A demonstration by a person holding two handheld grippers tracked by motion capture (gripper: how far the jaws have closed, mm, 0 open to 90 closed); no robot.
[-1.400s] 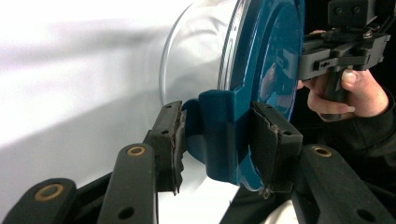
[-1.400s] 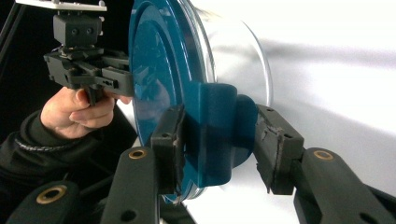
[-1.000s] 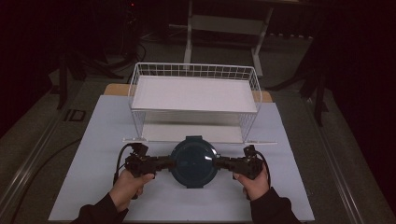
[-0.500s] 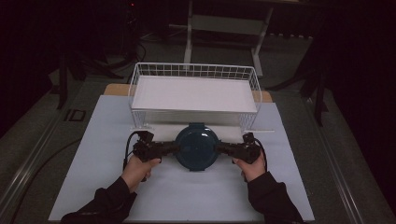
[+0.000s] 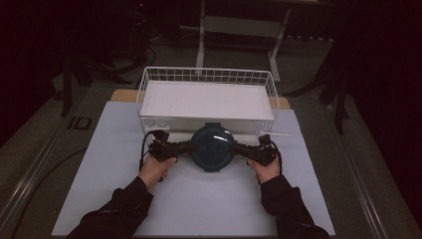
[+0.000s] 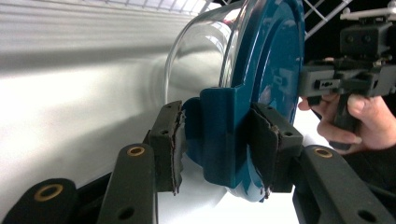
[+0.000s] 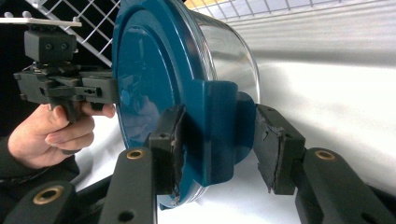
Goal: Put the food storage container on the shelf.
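Carrying a lidded glass container between both grippers, left gripper and right gripper each pinching a teal lid tab in its fingers. Held above the table, touching or just before the near wall of the wire basket; next, probably raising it level over that wall and setting it inside.

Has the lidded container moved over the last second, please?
Yes. The lidded container, held between both grippers, has travelled away from the person toward the wire basket, now reaching its near wall.
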